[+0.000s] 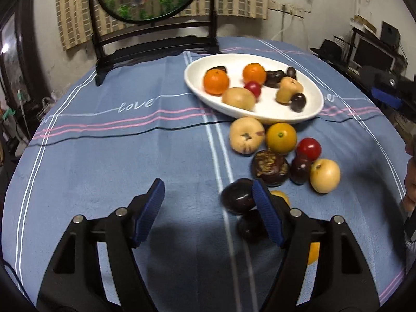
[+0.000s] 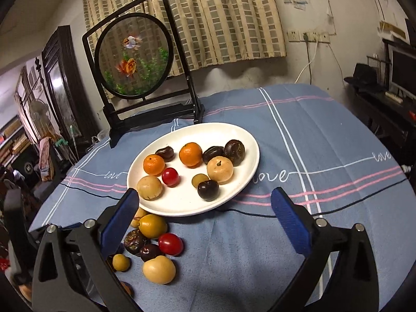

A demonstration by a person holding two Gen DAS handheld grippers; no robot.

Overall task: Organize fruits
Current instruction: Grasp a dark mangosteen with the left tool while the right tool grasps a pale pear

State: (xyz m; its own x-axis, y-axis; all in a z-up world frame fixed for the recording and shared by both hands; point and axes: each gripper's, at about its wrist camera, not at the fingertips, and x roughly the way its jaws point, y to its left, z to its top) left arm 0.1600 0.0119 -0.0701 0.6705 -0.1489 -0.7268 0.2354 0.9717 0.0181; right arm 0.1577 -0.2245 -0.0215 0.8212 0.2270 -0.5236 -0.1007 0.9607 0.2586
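Step in hand: moving loose fruit from the bench [image 1: 104, 156] onto the white oval plate [image 2: 247, 140]; by my reading this is the gap between one drop and the next pick.
Plate contents: two mandarins, a red cherry tomato [image 2: 170, 176], pale brown fruits and several dark ones already lie on it.
Loose pile: just in front of the plate's near rim, on the blue cloth, among them a yellow-orange fruit [image 1: 281, 138], a red tomato [image 1: 309, 148] and a pale round fruit [image 1: 325, 175].
Left hand-held gripper [image 1: 208, 208]: jaws apart, nothing clamped; a dark plum-like fruit [image 1: 238, 199] sits at its right pad, blurred, so contact cannot be told.
Right hand-held gripper [image 2: 202, 213]: spread wide and empty, hanging over the plate's near edge.
Next move calls for: centring the left jaws around the dark fruit before closing, since a round fruit nudged off-centre is likely to roll.
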